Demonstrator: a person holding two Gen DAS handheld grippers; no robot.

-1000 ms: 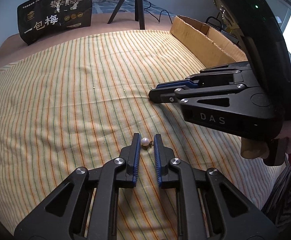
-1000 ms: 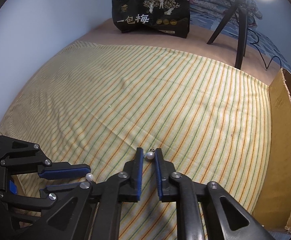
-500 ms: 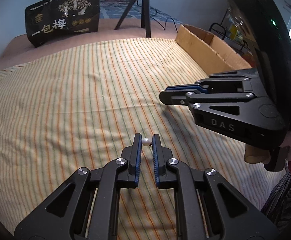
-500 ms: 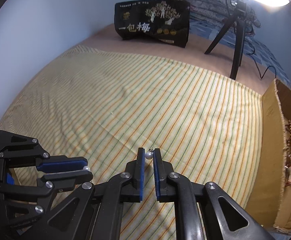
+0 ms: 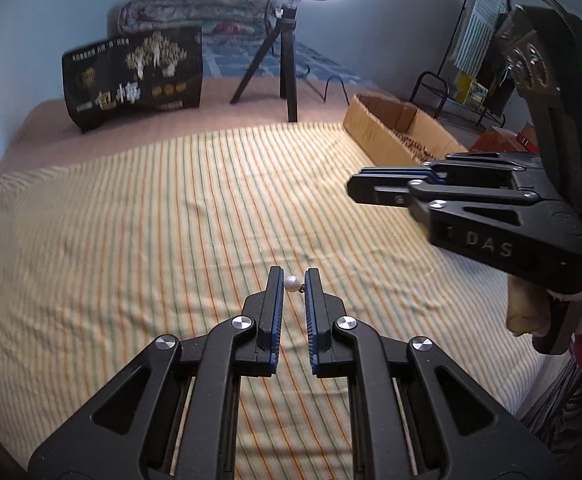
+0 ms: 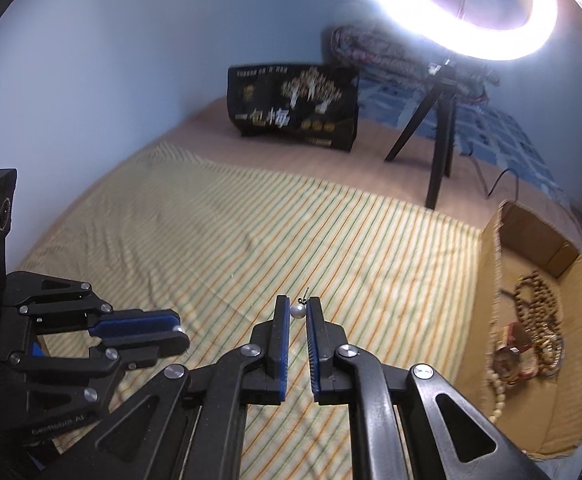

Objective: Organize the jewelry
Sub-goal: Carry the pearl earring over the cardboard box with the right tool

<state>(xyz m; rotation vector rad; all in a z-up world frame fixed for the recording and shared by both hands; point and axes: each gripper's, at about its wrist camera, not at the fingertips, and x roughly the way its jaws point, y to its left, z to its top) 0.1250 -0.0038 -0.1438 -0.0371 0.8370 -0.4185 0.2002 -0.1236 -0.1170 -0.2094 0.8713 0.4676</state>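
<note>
Both tongs have risen off the striped bed sheet [image 5: 151, 220]. The left tongs [image 5: 291, 286] clamp one pearl earring [image 5: 292, 283]; the right tongs [image 6: 298, 312] clamp another pearl earring [image 6: 298, 311], likely bound for the cardboard box [image 6: 487, 280].

A glossy pearl earring [image 5: 292, 282] sits between matt black plastic fingers [image 5: 271, 304] with ribbed blue pads. Below lies soft, wrinkled striped cloth [image 5: 151, 220]; far right, a rough cardboard box [image 6: 491, 280] holds wooden beads [image 6: 539, 300].
</note>
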